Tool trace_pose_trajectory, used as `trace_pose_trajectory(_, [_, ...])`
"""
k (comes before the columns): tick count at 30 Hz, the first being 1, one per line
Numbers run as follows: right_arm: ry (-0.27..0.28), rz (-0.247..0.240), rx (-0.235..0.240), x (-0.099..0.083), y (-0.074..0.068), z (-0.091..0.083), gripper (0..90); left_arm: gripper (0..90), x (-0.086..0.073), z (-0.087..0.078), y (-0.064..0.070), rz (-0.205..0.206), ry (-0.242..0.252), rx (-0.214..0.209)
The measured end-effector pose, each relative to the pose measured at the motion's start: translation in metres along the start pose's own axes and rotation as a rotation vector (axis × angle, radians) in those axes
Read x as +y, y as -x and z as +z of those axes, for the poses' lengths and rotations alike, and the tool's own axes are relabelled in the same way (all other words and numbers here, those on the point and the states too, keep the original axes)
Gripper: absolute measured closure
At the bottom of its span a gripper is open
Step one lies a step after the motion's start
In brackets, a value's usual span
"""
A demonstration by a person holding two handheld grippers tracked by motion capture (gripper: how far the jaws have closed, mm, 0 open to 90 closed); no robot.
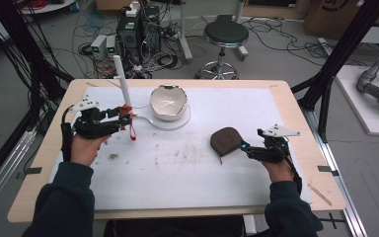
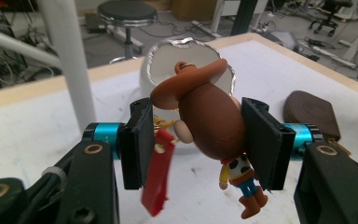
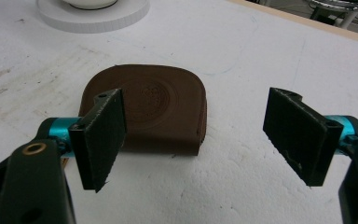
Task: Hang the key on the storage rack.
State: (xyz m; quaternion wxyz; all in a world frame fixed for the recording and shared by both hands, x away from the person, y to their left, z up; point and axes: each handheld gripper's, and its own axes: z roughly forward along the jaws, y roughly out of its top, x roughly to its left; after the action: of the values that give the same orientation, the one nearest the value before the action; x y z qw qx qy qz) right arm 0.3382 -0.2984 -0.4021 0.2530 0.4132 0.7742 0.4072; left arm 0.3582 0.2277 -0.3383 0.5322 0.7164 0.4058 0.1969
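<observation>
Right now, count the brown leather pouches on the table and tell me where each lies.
1. The brown leather pouch lies flat on the white mat, just ahead of the right gripper, whose open jaws are not touching it. More may be hidden.

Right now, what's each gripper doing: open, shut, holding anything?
Left gripper: shut on the small cowboy figure keychain with brown hat.
Right gripper: open, holding nothing, jaws spread in front of the flat brown leather pouch.
</observation>
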Motion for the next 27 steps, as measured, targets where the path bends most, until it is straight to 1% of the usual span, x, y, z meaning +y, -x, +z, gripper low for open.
trace_pose_trajectory(2, [-0.002,-0.001,0.0,0.0,0.0,0.001,21.6,46.1,0.015,-0.004,-0.006,0.025,0.013,0.017])
trace_pose_trajectory(4, [0.0,0.001,0.0,0.001,0.0,0.001,21.6,46.1,0.022,-0.006,-0.009,0.028,0.022,0.021])
trace_pose_trajectory(5, [0.001,0.002,0.0,0.001,0.0,0.001,21.6,46.1,0.022,-0.006,-0.009,0.028,0.022,0.021])
trace_pose_trajectory(6, [0.001,0.002,0.0,0.001,0.0,0.001,21.6,46.1,0.032,-0.007,-0.014,0.038,0.034,0.03])
trace_pose_trajectory(7, [0.003,0.003,0.0,0.001,0.0,0.001,21.6,46.1,0.032,-0.007,-0.014,0.038,0.034,0.03])
trace_pose_trajectory(8, [0.003,0.003,0.0,0.001,0.0,0.001,21.6,46.1,0.037,-0.008,-0.017,0.045,0.038,0.035])
trace_pose_trajectory(9, [0.002,0.001,0.0,0.001,0.0,0.001,21.6,46.1,0.045,-0.009,-0.022,0.045,0.056,0.037])
trace_pose_trajectory(10, [0.002,0.002,0.001,0.001,0.0,0.002,21.6,46.1,0.045,-0.009,-0.022,0.045,0.056,0.037])
trace_pose_trajectory(11, [0.002,0.004,0.002,0.001,0.0,0.001,21.6,46.1,0.052,-0.009,-0.026,0.042,0.065,0.034])
trace_pose_trajectory(12, [0.002,0.003,0.002,0.001,0.0,0.001,21.6,46.1,0.052,-0.009,-0.026,0.042,0.065,0.034])
trace_pose_trajectory(13, [0.002,0.0,0.002,0.001,0.0,0.001,21.6,46.1,0.058,-0.009,-0.03,0.042,0.071,0.031])
trace_pose_trajectory(14, [0.003,0.004,0.002,0.001,0.0,0.001,21.6,46.1,0.061,-0.009,-0.031,0.05,0.066,0.037])
trace_pose_trajectory(15, [0.002,0.004,0.001,0.001,0.0,0.001,21.6,46.1,0.061,-0.009,-0.031,0.05,0.066,0.037])
trace_pose_trajectory(17, [0.0,-0.003,0.0,0.0,0.001,0.002,21.6,46.1,0.069,-0.007,-0.034,0.066,0.069,0.042])
trace_pose_trajectory(18, [0.0,-0.003,0.0,0.0,0.001,0.002,21.6,46.1,0.069,-0.007,-0.034,0.066,0.069,0.042])
trace_pose_trajectory(19, [-0.002,0.002,0.001,0.0,0.002,0.002,21.6,46.0,0.074,-0.005,-0.036,0.071,0.061,0.05])
trace_pose_trajectory(22, [-0.006,0.005,0.0,-0.001,0.003,0.002,21.6,46.0,0.078,-0.002,-0.039,0.075,0.057,0.05])
trace_pose_trajectory(24, [-0.004,0.008,-0.002,-0.001,0.004,0.002,21.6,46.0,0.08,0.0,-0.041,0.07,0.059,0.056])
trace_pose_trajectory(25, [-0.005,0.007,-0.002,-0.002,0.004,0.002,21.6,46.0,0.081,0.002,-0.044,0.061,0.056,0.067])
trace_pose_trajectory(27, [-0.007,0.008,-0.002,-0.002,0.004,0.002,21.5,46.0,0.081,0.003,-0.046,0.053,0.057,0.071])
